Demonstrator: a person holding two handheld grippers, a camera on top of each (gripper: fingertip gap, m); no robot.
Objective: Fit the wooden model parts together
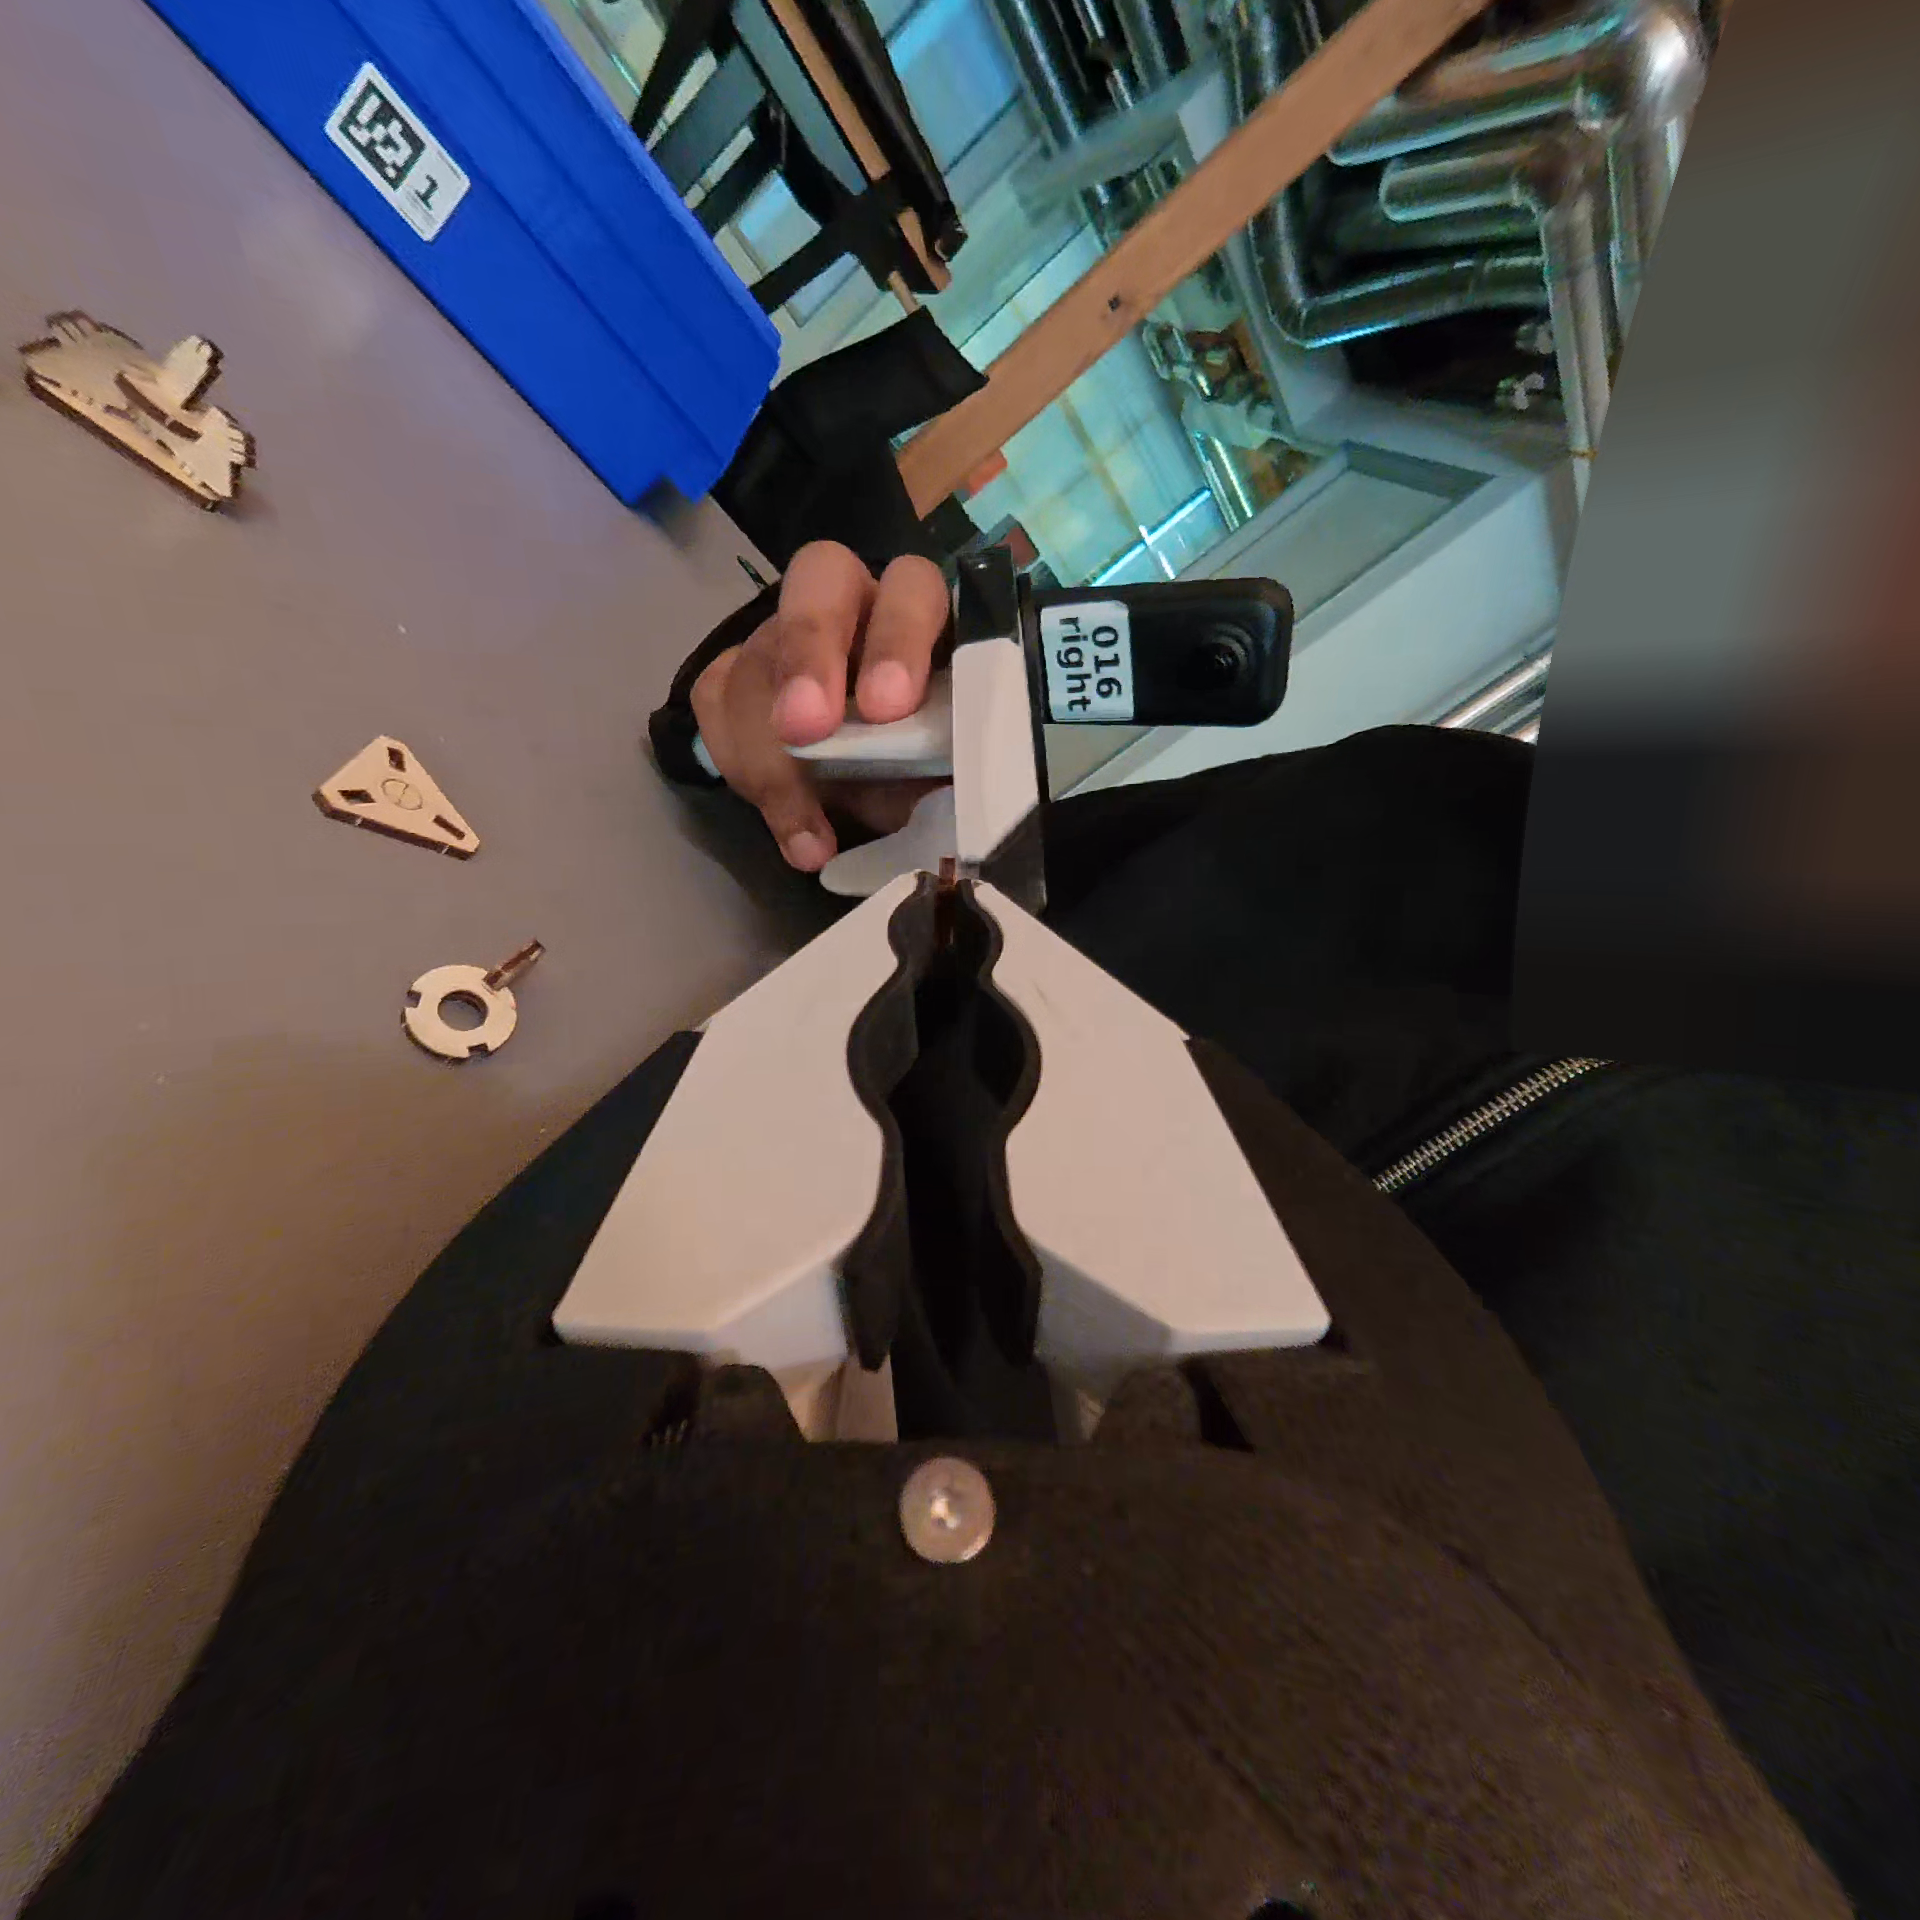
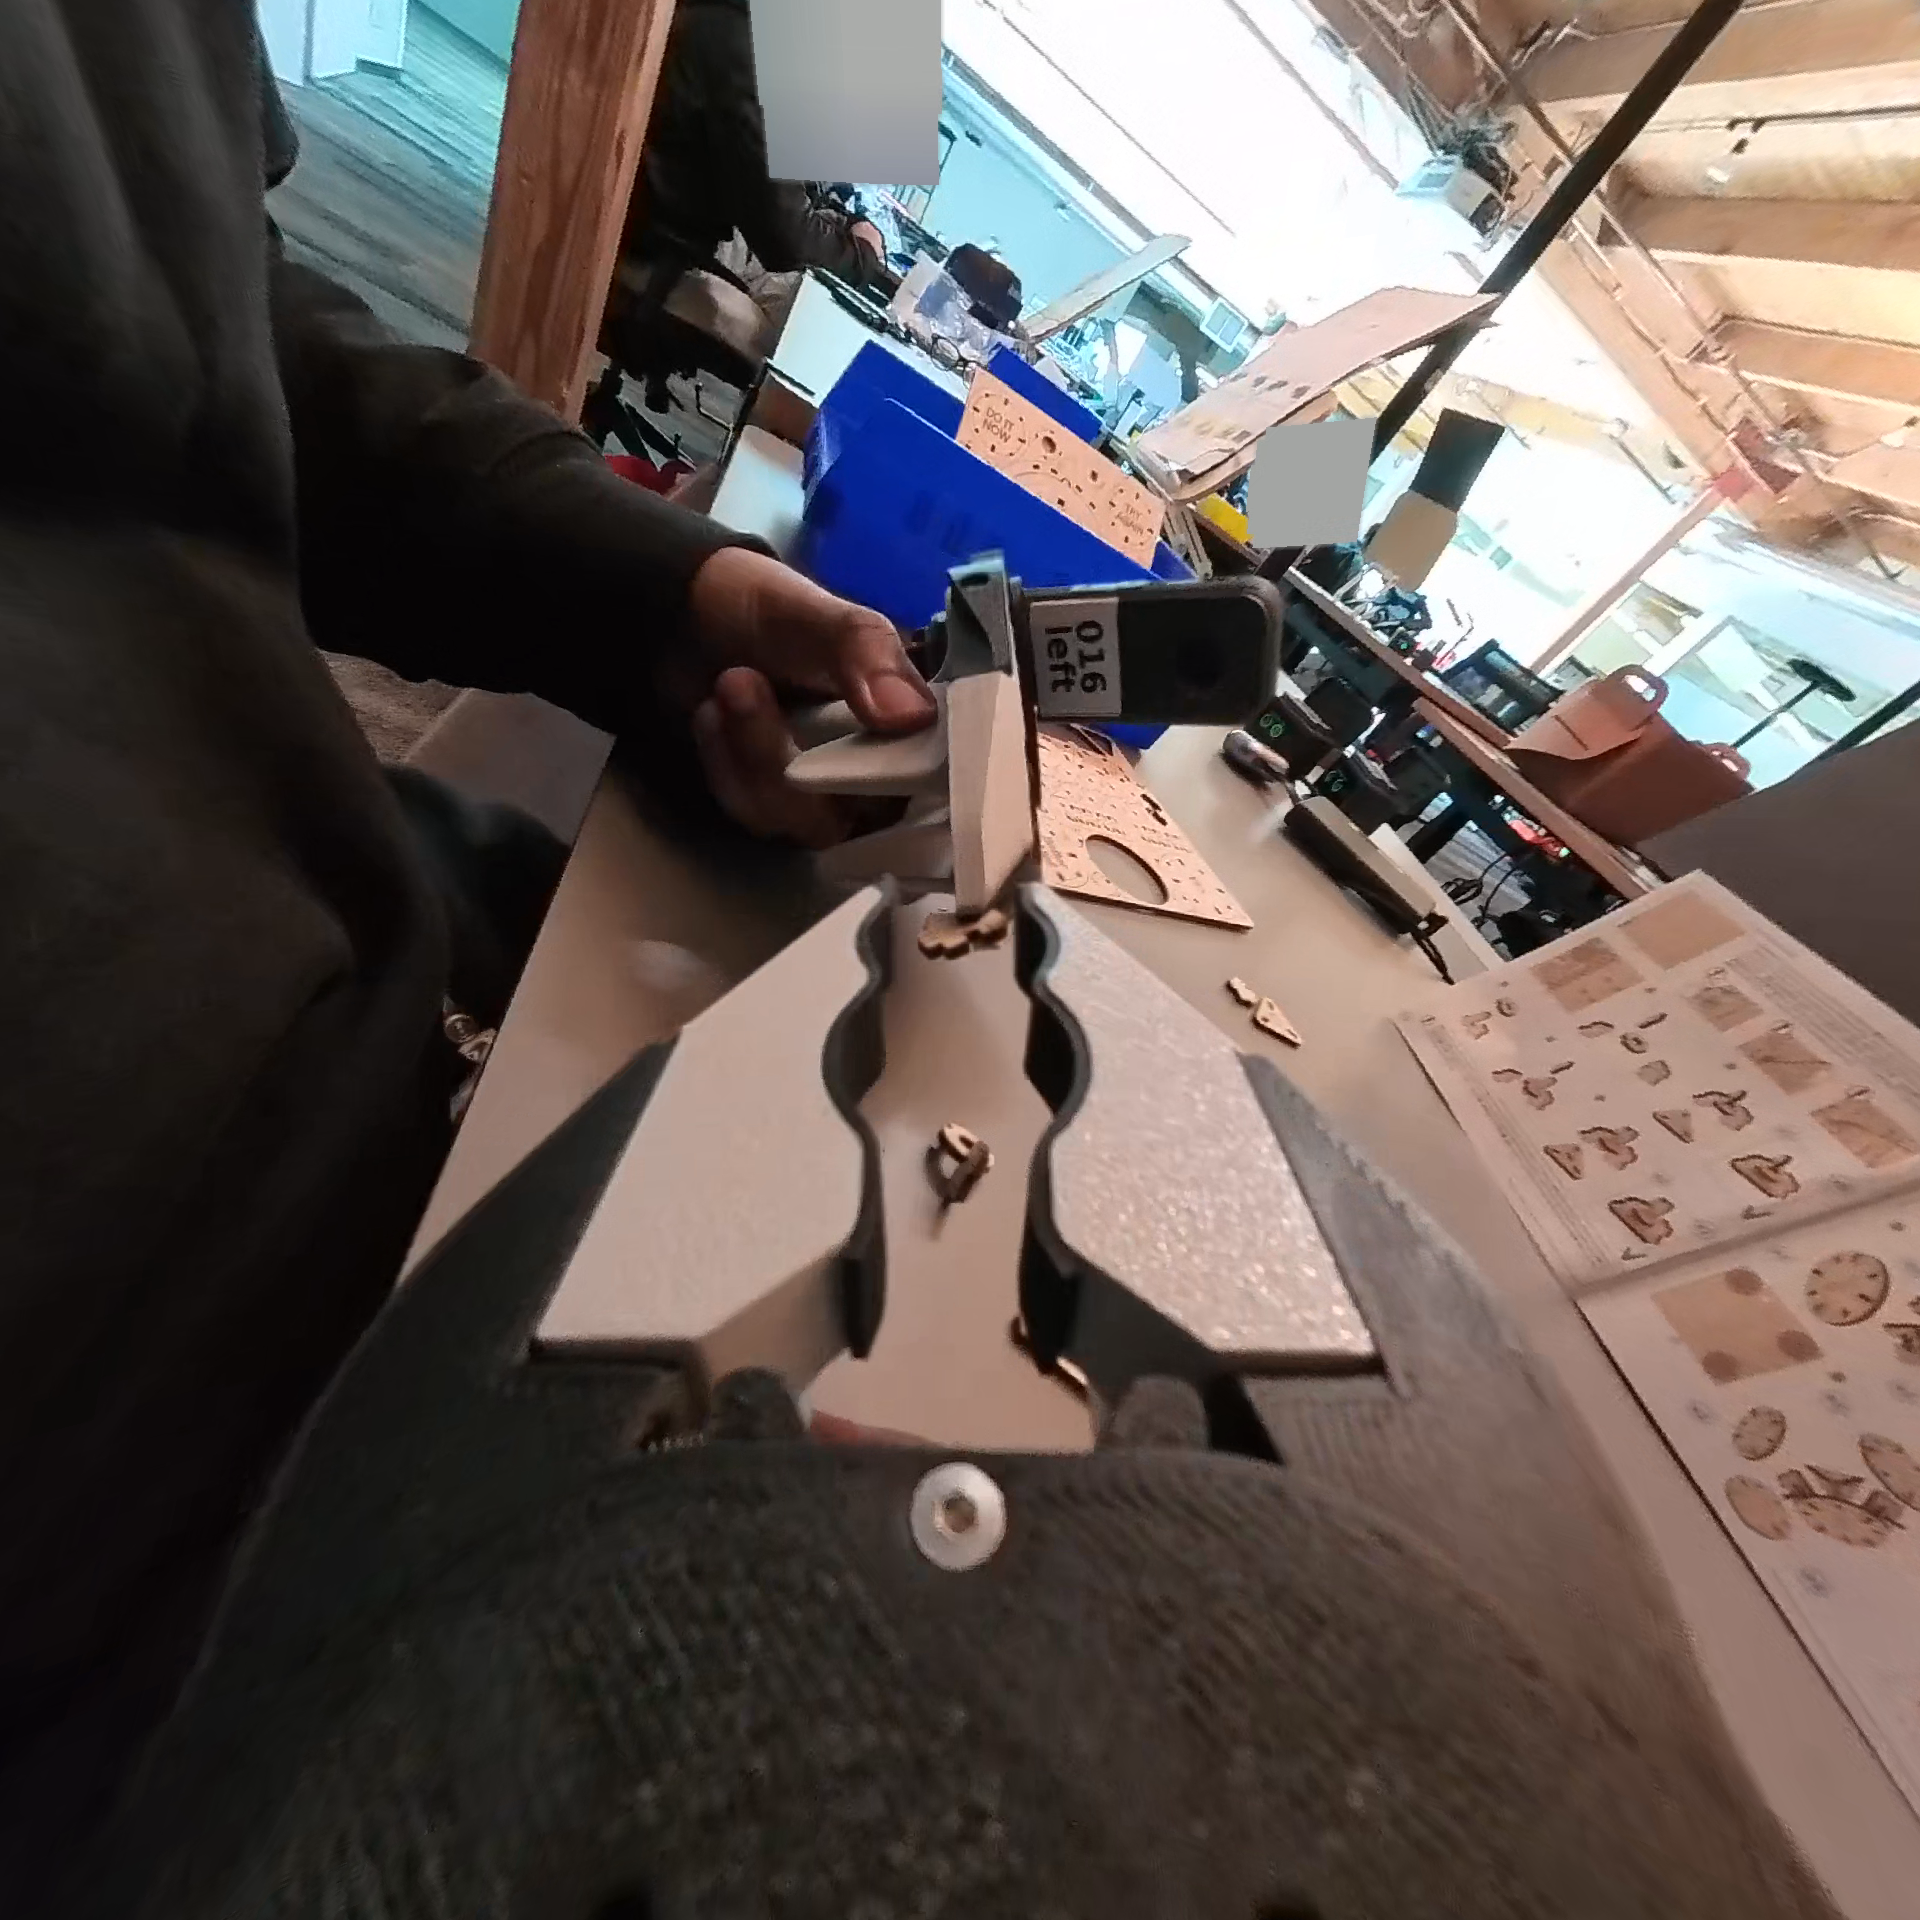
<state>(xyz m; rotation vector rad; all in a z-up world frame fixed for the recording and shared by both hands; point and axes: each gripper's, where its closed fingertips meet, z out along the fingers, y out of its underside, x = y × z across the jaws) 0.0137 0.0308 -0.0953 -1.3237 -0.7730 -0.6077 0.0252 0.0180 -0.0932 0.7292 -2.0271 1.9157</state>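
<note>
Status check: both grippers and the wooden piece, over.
Left gripper shut on thin wooden piece. Right gripper open, straddling that piece, pads clear. Loose wooden parts on table.

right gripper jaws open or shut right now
Open. In its own wrist view the right gripper has a clear gap between its fingers, with the grey table visible through it.

Wooden pieces lie on table before bin.

Small flat plywood piece, lobed in outline, pinched edge-on at the tips of the closed left gripper; it lies between the spread fingers of the right gripper, at 12 o'clock of that view's centre.
</note>
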